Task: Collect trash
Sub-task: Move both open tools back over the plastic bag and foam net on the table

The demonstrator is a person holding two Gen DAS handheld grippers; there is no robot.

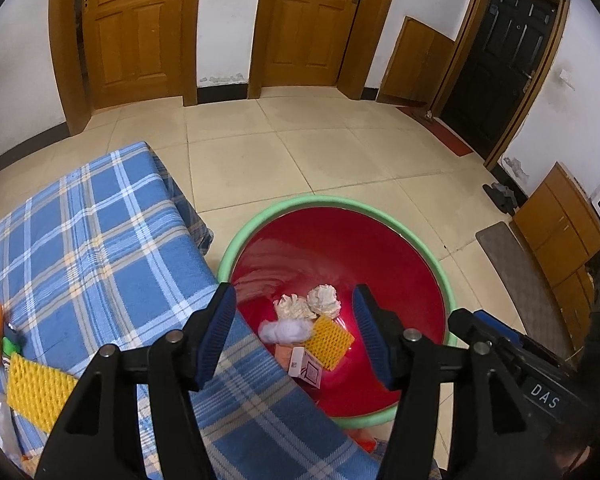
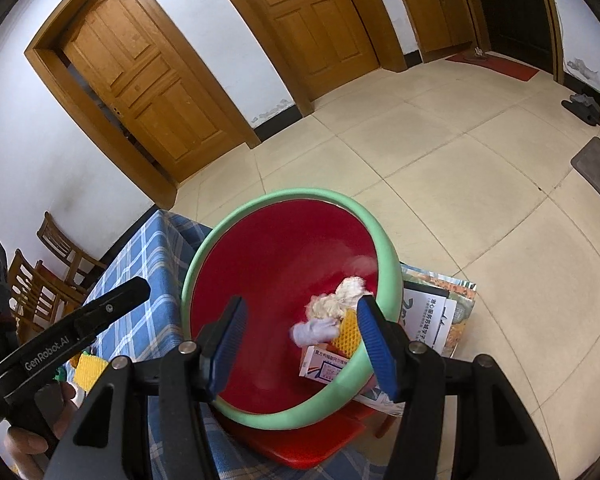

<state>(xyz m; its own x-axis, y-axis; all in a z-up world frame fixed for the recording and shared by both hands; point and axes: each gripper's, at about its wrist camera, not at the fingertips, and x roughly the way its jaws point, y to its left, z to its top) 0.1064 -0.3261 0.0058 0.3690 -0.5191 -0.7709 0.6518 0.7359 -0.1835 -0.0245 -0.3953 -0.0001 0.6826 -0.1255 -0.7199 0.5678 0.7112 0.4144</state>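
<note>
Both grippers, left gripper (image 1: 294, 334) and right gripper (image 2: 302, 344): jaws wide apart, empty, above red basin (image 1: 380, 248).

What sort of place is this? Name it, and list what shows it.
Most likely a room in a home: panelled wooden doors off a tiled floor, slippers by a wooden cabinet, and a table under a blue plaid cloth beside the red basin of trash.

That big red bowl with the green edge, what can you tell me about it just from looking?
The basin is round and wide, glossy red inside with a thick pale green rim, plastic by its look. It sits beside the plaid-covered table, tilted in the right wrist view. Inside lie crumpled paper balls, a white wad, yellow foam netting and a small printed box.
</note>
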